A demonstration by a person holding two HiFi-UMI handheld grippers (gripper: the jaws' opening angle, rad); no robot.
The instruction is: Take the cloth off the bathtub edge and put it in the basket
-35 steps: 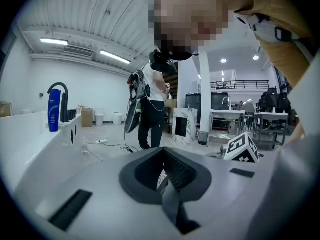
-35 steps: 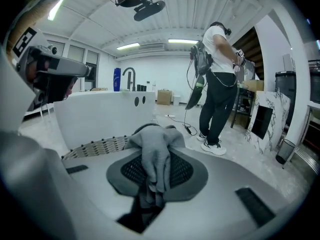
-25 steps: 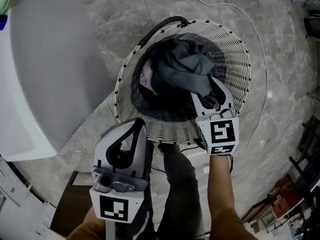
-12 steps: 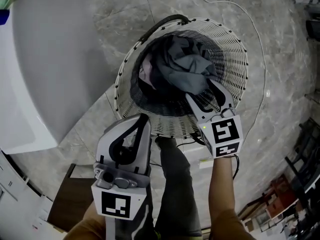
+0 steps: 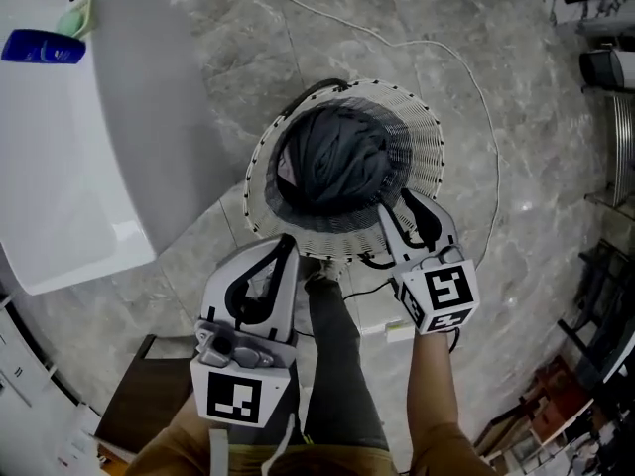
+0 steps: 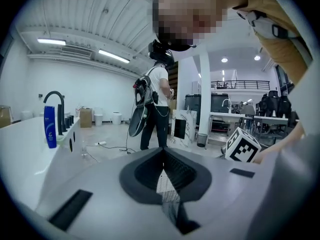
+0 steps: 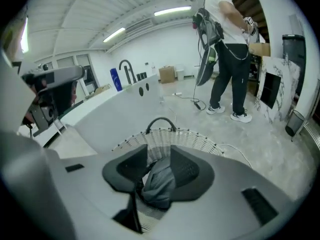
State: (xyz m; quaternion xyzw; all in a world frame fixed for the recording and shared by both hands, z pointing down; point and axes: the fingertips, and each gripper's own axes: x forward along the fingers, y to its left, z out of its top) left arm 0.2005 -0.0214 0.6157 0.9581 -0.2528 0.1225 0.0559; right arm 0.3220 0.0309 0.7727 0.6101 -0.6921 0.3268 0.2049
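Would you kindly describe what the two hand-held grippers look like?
Both the left gripper and right gripper are light grey shells with black-padded jaws and a white marker cube. The right one's jaws have just been closing, empty.

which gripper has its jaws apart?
The right gripper, over the near rim of the basket: jaws apart though just closing, gripping nothing, the cloth lying below. The left gripper has jaws together.
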